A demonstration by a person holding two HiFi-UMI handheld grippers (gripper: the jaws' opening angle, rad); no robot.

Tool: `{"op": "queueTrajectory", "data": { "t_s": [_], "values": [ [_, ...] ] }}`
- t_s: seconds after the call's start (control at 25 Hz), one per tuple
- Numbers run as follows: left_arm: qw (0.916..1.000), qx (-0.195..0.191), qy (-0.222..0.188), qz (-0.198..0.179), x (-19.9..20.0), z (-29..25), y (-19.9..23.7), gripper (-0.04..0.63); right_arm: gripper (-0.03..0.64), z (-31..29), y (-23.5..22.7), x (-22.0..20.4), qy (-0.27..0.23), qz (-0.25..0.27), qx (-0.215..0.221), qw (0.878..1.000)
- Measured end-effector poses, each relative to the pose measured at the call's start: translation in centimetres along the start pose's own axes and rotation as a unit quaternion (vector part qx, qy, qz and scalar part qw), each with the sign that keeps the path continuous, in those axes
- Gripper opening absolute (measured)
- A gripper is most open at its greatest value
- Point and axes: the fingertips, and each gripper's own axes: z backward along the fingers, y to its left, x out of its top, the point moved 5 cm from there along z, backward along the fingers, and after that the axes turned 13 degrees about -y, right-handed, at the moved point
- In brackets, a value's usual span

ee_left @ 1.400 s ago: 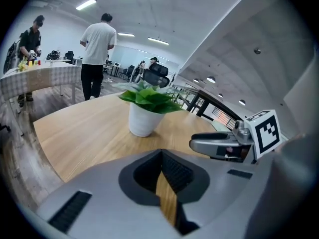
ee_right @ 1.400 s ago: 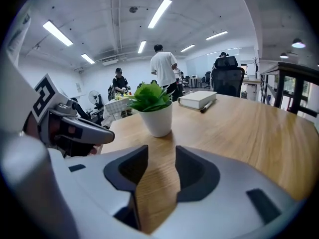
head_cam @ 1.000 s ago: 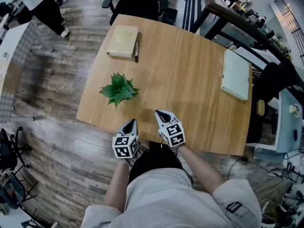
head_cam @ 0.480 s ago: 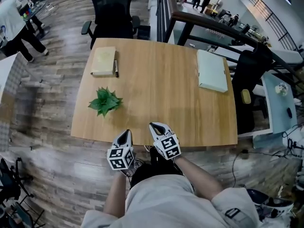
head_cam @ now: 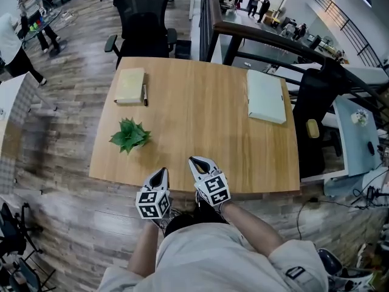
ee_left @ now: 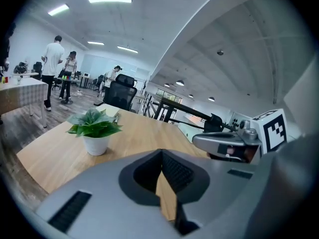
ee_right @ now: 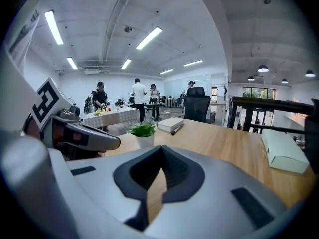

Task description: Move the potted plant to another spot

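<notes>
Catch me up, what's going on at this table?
A person stands at the near edge of the wooden table with a gripper in each hand. The left gripper and right gripper are both shut and empty, side by side near that edge. The potted plant sits on the table's left part, clear of both, not yet picked up.

I'm looking into an open-plan office. A wooden desk [head_cam: 200, 132] stands on plank flooring [head_cam: 61, 102], with a black swivel chair [head_cam: 144, 26] at its far edge and a closed notebook [head_cam: 130, 86] and pen [head_cam: 144, 94] on top. Strip lights [ee_right: 149, 37] run along the ceiling. People [ee_right: 137, 99] stand around further tables [ee_right: 112, 117], possibly workbenches; they're too small to tell.
</notes>
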Motion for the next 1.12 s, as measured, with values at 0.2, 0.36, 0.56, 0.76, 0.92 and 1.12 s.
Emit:
{"op": "queueTrajectory", "data": {
  "t_s": [0.2,0.36,0.56,0.76,0.92,1.12],
  "values": [
    [0.9997,0.011,-0.022,-0.001,1.1,-0.8,-1.2,0.012,0.003,0.2,-1.6,1.3,-0.013,0.006,0.012,1.0],
    [0.9991,0.015,-0.039,-0.012,2.5,-1.5,-1.9,0.011,0.003,0.2,-2.7,2.8,-0.031,0.012,0.015,0.999],
    [0.9967,0.022,-0.071,-0.033,5.1,-1.5,-2.9,0.012,0.003,0.4,-3.5,5.2,-0.06,0.016,0.019,0.998],
    [0.9912,0.027,-0.106,-0.074,8.1,-1.0,-4.2,0.012,0.003,0.7,-4.0,8.5,-0.095,0.024,0.024,0.995],
    [0.9844,0.031,-0.141,-0.101,10.7,-0.6,-5.0,0.011,0.003,0.6,-4.4,11.3,-0.124,0.043,0.029,0.991],
    [0.9765,0.03,-0.177,-0.119,13.9,-0.3,-6.2,0.011,0.003,1.0,-4.7,14.7,-0.159,0.055,0.033,0.985]
  ]
}}
